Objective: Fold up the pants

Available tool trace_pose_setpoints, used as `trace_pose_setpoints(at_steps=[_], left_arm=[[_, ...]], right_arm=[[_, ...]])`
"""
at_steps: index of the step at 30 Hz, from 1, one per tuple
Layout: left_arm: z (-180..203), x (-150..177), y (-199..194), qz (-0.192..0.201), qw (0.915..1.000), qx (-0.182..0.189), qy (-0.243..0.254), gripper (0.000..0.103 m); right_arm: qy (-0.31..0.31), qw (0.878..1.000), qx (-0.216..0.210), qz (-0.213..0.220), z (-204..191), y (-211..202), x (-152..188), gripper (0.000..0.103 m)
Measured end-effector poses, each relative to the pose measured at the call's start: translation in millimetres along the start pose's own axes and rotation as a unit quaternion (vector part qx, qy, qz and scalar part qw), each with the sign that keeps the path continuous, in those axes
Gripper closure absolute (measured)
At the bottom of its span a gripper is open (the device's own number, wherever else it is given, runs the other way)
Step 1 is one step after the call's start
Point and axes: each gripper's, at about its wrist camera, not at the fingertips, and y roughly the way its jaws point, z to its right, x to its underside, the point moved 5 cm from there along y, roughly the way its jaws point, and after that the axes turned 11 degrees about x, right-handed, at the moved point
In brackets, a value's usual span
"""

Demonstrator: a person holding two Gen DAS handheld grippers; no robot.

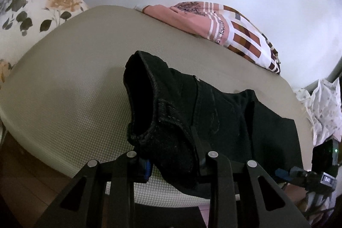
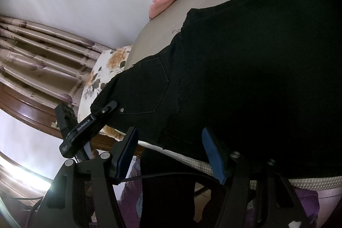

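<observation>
Black pants (image 1: 213, 112) are spread on the beige mattress (image 1: 70, 82), waistband lifted. The waistband is pinched by the left gripper (image 1: 171, 161). The right gripper (image 2: 171, 155) is held spread at the mattress edge, nothing clamped.

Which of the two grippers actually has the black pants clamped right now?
The left gripper: it is shut on the waistband of the black pants. The right gripper stands open, its blue pads apart.
</observation>
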Motion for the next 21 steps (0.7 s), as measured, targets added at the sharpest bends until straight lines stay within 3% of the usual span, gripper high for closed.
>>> trace_pose_setpoints(at_steps=[9,16,21], left_arm=[[5.1,0.5,-0.9,0.002,0.9999,-0.007,0.009,0.074],[13.6,-0.8,-4.1,0.007,0.9996,-0.012,0.023,0.074],[27.3,-4.5,-8.1,0.015,0.9989,-0.010,0.043,0.074]], right_arm=[[0.001,1.000,-0.003,0.001,0.2,0.0,-0.2,0.044],[0.008,0.999,-0.007,0.041,5.2,-12.3,-5.4,0.044],[0.018,0.999,-0.002,0.046,13.9,-13.7,-11.5,0.044]])
